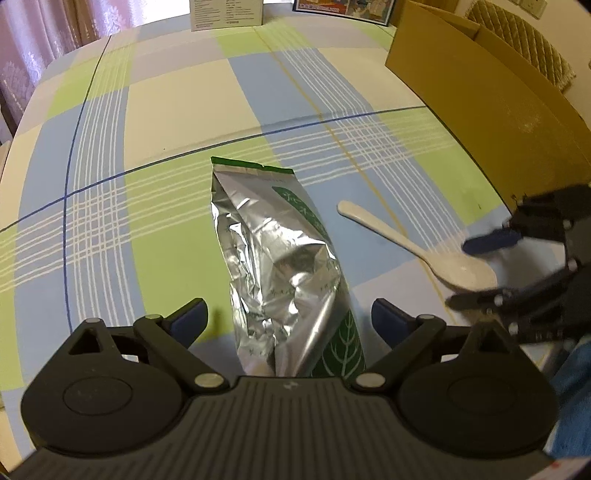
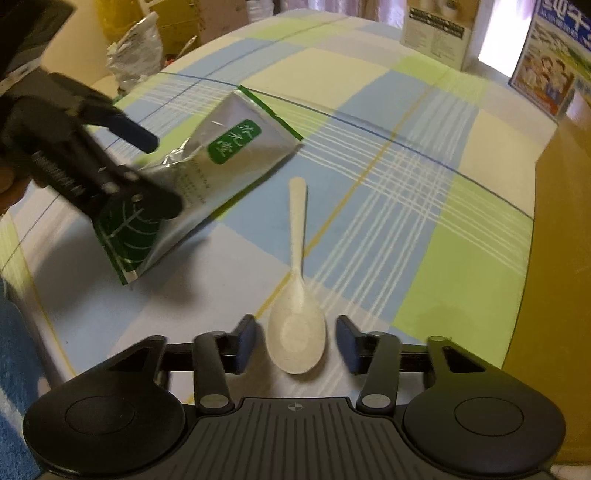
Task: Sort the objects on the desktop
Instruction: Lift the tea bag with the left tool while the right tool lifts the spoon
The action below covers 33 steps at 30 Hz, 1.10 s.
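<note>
Silver pouch (image 1: 280,266) with green leaf print lies flat on the checked tablecloth (image 1: 166,110), its sealed top edge pointing to 12 o'clock in my left camera. My left gripper (image 1: 290,314) hangs over its lower end with the jaws spread wide. One blue pad stands at 9 o'clock of the pouch and the other at 3 o'clock, and neither of them presses the foil.

At 3 o'clock from the pouch, near it but not touching, lies the white spoon (image 2: 297,332), the bowl toward me and the handle pointing away, toward about 12 o'clock in my right camera. My right gripper (image 2: 296,343) is low over the bowl. Its jaws stand a little apart, one pad on each side of the bowl, with a thin gap of cloth visible on both sides, so they pinch nothing.

A brown cardboard box (image 1: 480,110) stands at 2 o'clock on the table edge. A white printed carton (image 1: 227,14) stands at 12 o'clock, far across the cloth.
</note>
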### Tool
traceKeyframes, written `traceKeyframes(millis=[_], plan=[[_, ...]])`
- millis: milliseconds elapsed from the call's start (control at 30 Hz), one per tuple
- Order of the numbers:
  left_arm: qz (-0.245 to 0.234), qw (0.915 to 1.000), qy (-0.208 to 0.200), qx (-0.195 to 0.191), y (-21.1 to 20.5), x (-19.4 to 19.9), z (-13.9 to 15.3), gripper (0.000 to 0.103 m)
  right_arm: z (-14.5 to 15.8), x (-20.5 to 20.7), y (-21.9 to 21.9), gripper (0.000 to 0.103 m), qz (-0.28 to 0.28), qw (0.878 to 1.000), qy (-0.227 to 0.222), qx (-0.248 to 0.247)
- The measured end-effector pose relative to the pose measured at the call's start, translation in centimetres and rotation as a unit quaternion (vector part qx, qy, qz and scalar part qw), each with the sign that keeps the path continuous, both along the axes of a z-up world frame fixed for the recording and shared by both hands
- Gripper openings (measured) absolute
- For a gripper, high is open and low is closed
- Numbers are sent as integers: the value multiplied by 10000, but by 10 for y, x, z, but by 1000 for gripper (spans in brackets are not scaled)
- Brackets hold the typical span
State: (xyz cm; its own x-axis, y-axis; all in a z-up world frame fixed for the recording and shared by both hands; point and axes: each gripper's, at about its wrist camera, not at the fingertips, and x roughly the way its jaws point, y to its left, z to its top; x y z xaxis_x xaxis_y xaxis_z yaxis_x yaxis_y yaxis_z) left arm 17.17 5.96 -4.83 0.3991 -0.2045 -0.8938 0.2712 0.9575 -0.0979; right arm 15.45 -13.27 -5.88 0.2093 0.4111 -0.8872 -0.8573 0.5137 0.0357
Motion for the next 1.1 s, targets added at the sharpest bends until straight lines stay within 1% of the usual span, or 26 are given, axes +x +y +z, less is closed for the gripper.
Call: traceKeyframes(millis=[100, 200, 333, 400, 433, 500, 567, 600, 667, 800, 867, 900, 967, 1100], plan=[[140, 9999, 59, -52, 1, 5, -6, 94, -1, 3, -6, 30, -200, 9996, 85, 190], [282, 9993, 106, -207, 1, 10, -9, 94, 0, 6, -11, 30, -417, 9985, 59, 343], [380, 9989, 143, -236, -1, 17, -13, 93, 0, 8, -13, 30, -655, 9968, -24, 451], [426, 9988, 151, -169, -3, 19, -16, 87, 1, 9, -14, 30, -700, 9964, -38, 476], [452, 9987, 178, -146, -3, 20, -17, 78, 1, 9, -15, 30, -716, 9962, -35, 488], [489, 9986, 161, -139, -4, 19, -17, 74, 2, 9, -16, 30, -751, 9959, -39, 499], [504, 9984, 153, -212, -4, 17, -14, 59, 3, 10, -18, 30, -783, 9955, -1, 532], [541, 9980, 159, -284, -3, 15, -12, 56, 3, 11, -18, 30, -799, 9953, 13, 546], [483, 9984, 92, -292, -4, 9, -4, 53, 3, 11, -18, 30, -814, 9950, 31, 569], [273, 9994, 105, -172, -9, -2, -2, 53, 3, 10, -16, 30, -782, 9952, 27, 585], [291, 9993, 134, -186, -8, -2, -3, 58, 3, 10, -16, 30, -770, 9953, 15, 587], [361, 9991, 173, -147, -8, 0, -3, 60, 3, 10, -16, 30, -773, 9952, 14, 596], [297, 9993, 213, -13, -11, 3, -5, 68, 2, 12, -16, 30, -784, 9951, 12, 610], [14, 9990, 371, 246, -20, 13, -12, 70, 1, 12, -16, 30, -769, 9952, -29, 598]])
